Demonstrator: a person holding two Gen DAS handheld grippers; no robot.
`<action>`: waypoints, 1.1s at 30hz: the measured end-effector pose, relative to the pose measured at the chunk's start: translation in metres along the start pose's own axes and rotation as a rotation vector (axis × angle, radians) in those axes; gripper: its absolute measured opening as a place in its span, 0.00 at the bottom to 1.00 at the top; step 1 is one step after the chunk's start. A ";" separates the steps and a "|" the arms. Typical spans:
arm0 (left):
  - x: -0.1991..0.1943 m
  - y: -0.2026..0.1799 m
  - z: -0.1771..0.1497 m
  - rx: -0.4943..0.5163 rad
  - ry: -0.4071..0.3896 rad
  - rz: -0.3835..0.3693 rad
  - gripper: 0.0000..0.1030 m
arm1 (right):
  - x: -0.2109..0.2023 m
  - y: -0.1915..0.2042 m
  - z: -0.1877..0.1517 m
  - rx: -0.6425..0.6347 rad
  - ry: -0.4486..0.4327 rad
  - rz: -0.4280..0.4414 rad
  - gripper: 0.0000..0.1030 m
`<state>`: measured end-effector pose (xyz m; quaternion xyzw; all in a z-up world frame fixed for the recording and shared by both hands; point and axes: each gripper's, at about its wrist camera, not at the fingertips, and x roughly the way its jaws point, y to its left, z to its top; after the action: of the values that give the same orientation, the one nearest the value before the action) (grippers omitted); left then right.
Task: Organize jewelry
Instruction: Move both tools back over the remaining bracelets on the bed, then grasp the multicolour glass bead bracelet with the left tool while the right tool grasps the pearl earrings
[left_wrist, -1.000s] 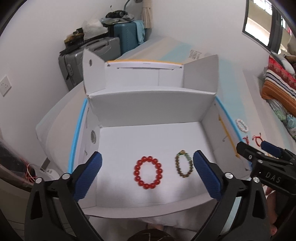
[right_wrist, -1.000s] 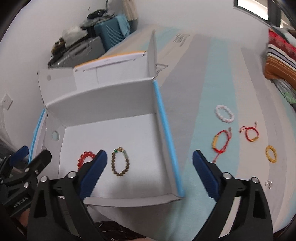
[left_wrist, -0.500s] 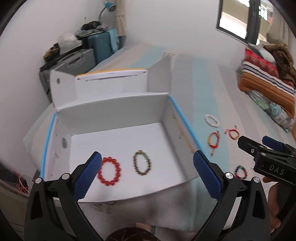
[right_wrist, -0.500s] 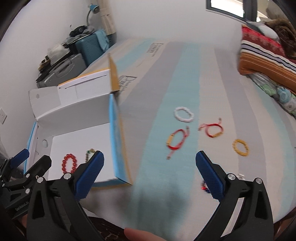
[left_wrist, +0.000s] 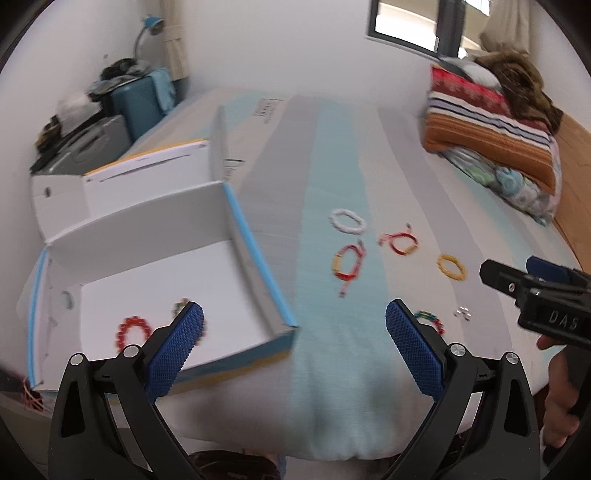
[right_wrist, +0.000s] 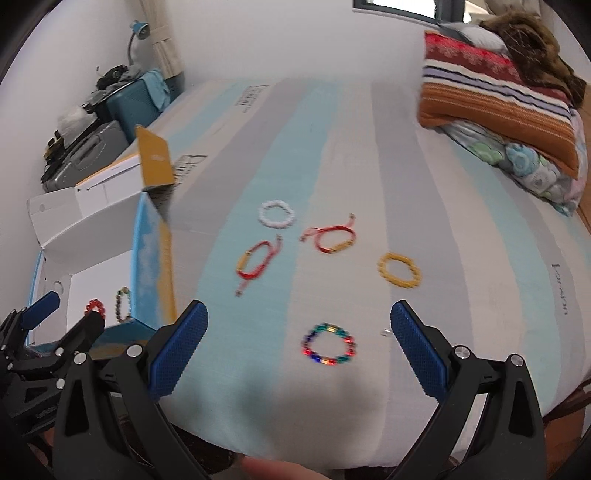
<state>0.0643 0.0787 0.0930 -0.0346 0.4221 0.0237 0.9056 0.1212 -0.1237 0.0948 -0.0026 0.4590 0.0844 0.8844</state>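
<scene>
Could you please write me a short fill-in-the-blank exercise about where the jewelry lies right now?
1. The red bead bracelet lies inside the white ____.
2. The bracelet nearest the right hand-held gripper is the ____ one.
3. The white bracelet lies on the ____, outside the box.
4. Both hand-held grippers, including the left, are ____ and hold nothing.

Missing words: box; multicolored; bed; open

Left gripper (left_wrist: 294, 338) spread above bed (left_wrist: 332, 155).
</scene>
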 end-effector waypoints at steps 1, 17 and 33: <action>0.002 -0.007 -0.001 0.010 0.003 -0.005 0.95 | 0.000 -0.009 0.000 0.007 0.002 -0.012 0.93; 0.077 -0.106 -0.011 0.130 0.090 -0.091 0.95 | 0.039 -0.112 -0.018 0.100 0.097 -0.082 0.93; 0.165 -0.138 -0.035 0.190 0.177 -0.097 0.94 | 0.132 -0.130 -0.045 0.068 0.245 -0.041 0.87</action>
<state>0.1531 -0.0599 -0.0500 0.0291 0.4984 -0.0635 0.8641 0.1787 -0.2363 -0.0479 0.0078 0.5663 0.0496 0.8227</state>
